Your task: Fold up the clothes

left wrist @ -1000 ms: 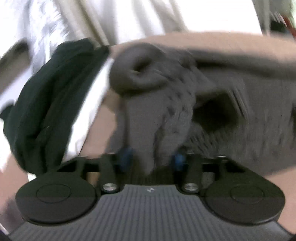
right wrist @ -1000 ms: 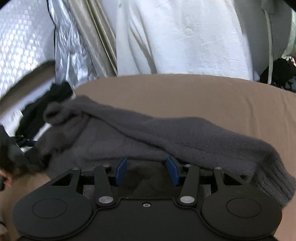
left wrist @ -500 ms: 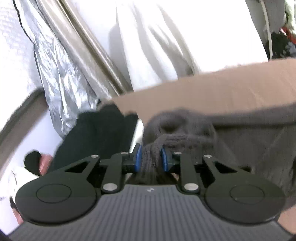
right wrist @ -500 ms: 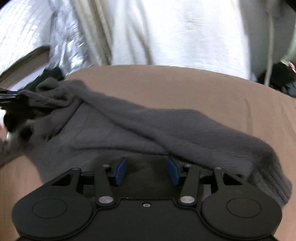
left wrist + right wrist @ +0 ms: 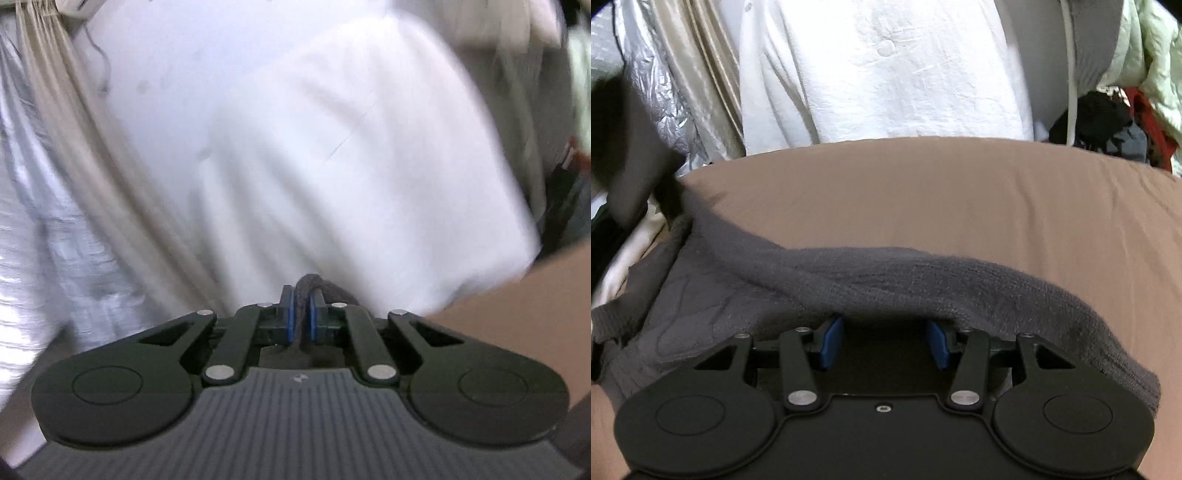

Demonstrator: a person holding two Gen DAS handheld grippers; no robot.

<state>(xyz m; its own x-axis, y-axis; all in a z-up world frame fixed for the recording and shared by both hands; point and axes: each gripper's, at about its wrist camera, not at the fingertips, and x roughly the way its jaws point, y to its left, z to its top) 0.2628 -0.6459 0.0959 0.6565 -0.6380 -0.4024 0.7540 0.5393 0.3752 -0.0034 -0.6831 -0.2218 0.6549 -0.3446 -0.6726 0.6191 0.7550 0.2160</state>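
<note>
Half a second ago the left gripper looked over the tan bed cover and a black garment, with a thick bunch of grey knit between its blue pads. Now its view is tilted up and blurred: a white shirt fills most of it, only a corner of the tan bed cover shows at the right, and the black garment is gone from sight. Its pads have closed in further and now pinch a thin fold of the grey sweater, which loops up just above the fingertips.

In the right wrist view the change is smaller. The right gripper is spread wide as before, low at the near edge of the sweater, whose front ridge now drapes over its fingertips and hides them. Whether the pads touch the cloth cannot be told.

The sweater is a dark grey knit, lying across the near half of the bed cover. It is rumpled, with a thick rolled ridge running from the upper left down to the ribbed hem at the lower right. Its left end is pulled upward toward a dark blurred shape at the left edge of the view.
</note>
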